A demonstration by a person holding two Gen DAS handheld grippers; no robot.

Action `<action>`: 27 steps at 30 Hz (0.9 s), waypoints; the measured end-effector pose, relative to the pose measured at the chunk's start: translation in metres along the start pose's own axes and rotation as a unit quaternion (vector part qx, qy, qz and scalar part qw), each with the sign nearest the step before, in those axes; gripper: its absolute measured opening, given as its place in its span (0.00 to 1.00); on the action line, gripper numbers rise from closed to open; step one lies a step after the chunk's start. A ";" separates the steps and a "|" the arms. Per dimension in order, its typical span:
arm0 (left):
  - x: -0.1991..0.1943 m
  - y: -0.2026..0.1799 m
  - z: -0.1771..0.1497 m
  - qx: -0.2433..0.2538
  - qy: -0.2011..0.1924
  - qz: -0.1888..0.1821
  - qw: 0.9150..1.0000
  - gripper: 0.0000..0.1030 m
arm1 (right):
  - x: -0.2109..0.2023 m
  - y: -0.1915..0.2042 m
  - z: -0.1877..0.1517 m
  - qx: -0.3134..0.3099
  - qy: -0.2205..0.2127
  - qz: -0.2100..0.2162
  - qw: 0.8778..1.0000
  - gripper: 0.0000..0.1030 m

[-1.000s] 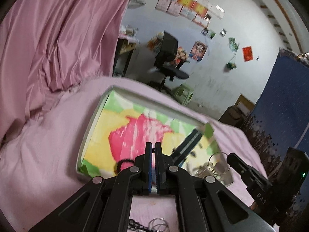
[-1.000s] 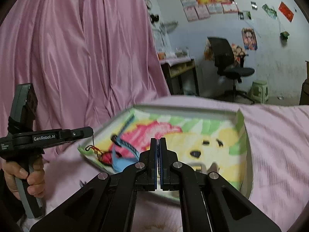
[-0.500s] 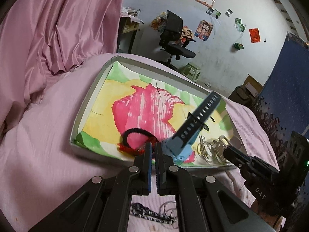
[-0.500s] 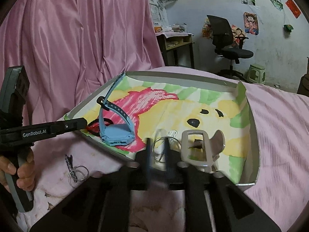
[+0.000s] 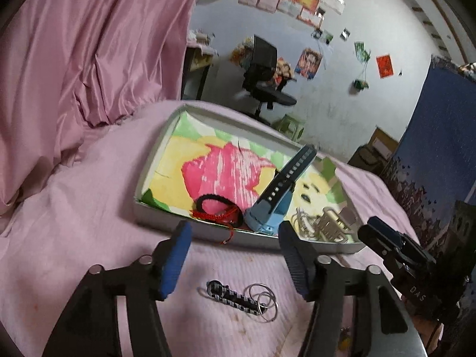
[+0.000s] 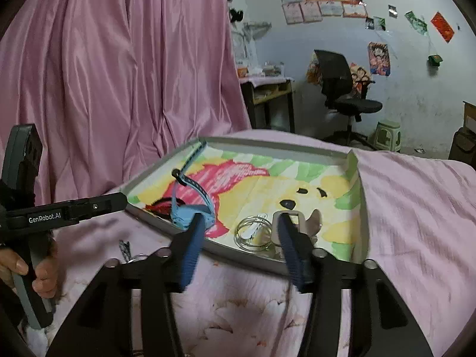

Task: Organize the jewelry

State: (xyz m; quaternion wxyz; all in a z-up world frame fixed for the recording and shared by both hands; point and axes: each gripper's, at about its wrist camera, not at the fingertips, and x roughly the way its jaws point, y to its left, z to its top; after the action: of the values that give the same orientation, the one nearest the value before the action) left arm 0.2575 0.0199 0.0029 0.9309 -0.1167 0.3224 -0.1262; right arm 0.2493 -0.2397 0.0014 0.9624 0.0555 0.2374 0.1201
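Your left gripper [image 5: 233, 247] is spread wide with nothing between its blue-padded fingers [image 5: 175, 258], hovering over the pink bedsheet [image 5: 74, 208] just short of the shallow grey tray [image 5: 208, 235]. Your right gripper [image 6: 241, 238] is likewise released and empty, its tips at the tray's near rim.

The tray is lined with a painted sheet in pink, yellow and green with a cartoon face. Inside it, near the front edge, lies a black braided cord bracelet [image 5: 212, 200] with red thread tassels [image 5: 217, 215]; one red strand trails over the rim. Just beside it stands a light blue watch with a dark perforated strap [image 5: 276, 196], the strap rising at a slant towards the back of the tray. To its right sit a cluster of thin silver wire bangles [image 6: 253, 232] and, touching them, a pale metallic buckle-shaped piece [image 6: 300, 223].

On the sheet outside the tray, between your left gripper's fingers in the left wrist view, rests a dark patterned chain strap [image 5: 230, 296] joined to several thin silver rings [image 5: 263, 297]. In the right wrist view your left hand [image 6: 38, 270] wraps the left gripper's handle.
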 end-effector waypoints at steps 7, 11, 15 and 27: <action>-0.029 -0.014 -0.009 0.038 -0.044 0.007 0.998 0.80 | -0.040 0.001 -0.007 0.006 -0.047 -0.004 0.999 0.65; -0.046 -0.021 -0.016 0.057 -0.065 0.019 0.996 0.92 | -0.058 0.003 -0.013 0.007 -0.065 -0.001 0.998 0.79; -0.063 -0.021 -0.025 0.070 -0.081 0.030 0.994 0.99 | -0.069 0.005 -0.018 0.003 -0.067 0.001 0.998 0.91; -0.084 -0.012 -0.054 0.093 -0.050 0.057 0.993 1.00 | -0.076 0.002 -0.036 -0.014 -0.008 0.002 1.000 0.97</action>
State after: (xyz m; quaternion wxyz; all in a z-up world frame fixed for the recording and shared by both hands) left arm 0.1574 0.0271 0.0133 0.9583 -0.0171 0.2688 -0.0960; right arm 0.1671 -0.2549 0.0037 0.9647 0.0433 0.2278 0.1251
